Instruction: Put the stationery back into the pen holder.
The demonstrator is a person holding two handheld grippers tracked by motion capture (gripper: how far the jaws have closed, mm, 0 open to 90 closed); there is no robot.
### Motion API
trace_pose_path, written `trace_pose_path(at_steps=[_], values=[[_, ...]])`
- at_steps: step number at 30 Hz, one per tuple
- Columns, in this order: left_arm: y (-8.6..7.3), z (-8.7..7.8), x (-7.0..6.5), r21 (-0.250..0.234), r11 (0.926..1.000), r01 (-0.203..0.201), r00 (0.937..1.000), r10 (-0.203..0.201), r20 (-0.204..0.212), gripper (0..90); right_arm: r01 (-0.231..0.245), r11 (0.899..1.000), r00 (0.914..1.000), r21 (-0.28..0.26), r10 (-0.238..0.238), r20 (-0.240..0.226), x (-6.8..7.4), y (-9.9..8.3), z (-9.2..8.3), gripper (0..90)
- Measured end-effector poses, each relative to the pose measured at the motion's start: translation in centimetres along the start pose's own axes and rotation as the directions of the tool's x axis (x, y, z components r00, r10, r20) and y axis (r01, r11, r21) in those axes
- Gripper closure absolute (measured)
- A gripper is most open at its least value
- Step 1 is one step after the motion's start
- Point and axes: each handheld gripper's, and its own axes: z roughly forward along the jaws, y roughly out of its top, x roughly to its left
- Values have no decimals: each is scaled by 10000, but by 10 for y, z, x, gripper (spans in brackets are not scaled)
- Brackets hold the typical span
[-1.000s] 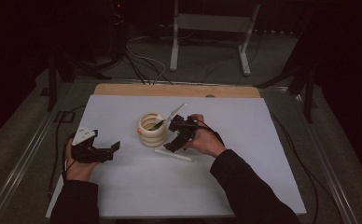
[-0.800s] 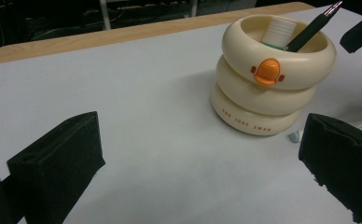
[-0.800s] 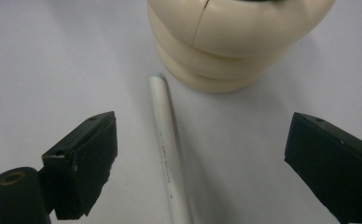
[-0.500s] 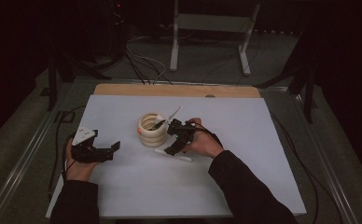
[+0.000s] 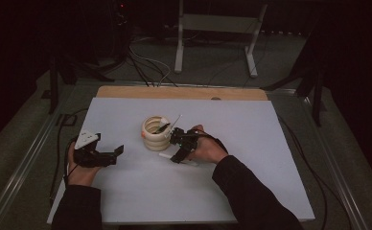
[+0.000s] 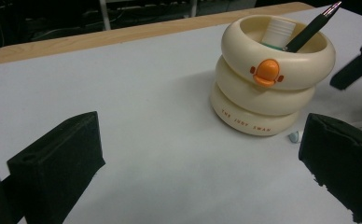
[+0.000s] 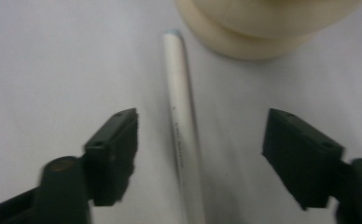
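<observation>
I have the right gripper (image 5: 173,152) low over the desk (image 5: 270,143), its jaws straddling a white pen (image 7: 183,130) that lies flat just beside the holder's foot; the jaws have just been closing, but in the right gripper view there is a clear gap on either side of the pen and neither pad touches it, so nothing is held. There is faint grey print along the pen's barrel, too small and blurred for me to read. The pen's pale blue tip points at the holder (image 6: 268,70), a cream pot shaped like three stacked rings, standing upright near the middle of the desk. From the left gripper view I can read orange capitals on its bottom ring, "THE JUDY SWAN", though I am not sure of the middle word, and an orange duck bill with two small dots sits on the top ring. A dark pen (image 6: 309,28) and a white ribbed cap (image 6: 277,30) stand inside it. My left gripper (image 5: 114,153) rests on the desk well to the left, jaws wide apart and empty, facing the holder.
</observation>
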Motion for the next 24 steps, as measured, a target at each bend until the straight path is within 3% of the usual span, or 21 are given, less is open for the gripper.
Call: trace_pose_path(at_steps=[12, 16, 18, 24], values=[[0, 1, -1, 50, 10000, -21, 10000, 21, 9, 2, 570, 9961, 9979, 673, -549, -336, 3, 0, 13, 595], [0, 1, 0, 62, 10000, -28, 10000, 28, 15, 2, 908, 9888, 9956, 1184, -874, -337, 5, 1, 24, 692], [-1, 1, 0, 70, 10000, -4, 10000, 4, -1, 1, 969, 9881, 9951, 1195, -940, -300, 6, 1, 23, 782], [-1, 1, 0, 57, 10000, 6, 10000, -6, -7, 1, 1058, 9891, 9940, 1025, -1024, -379, 7, -1, 21, 790]])
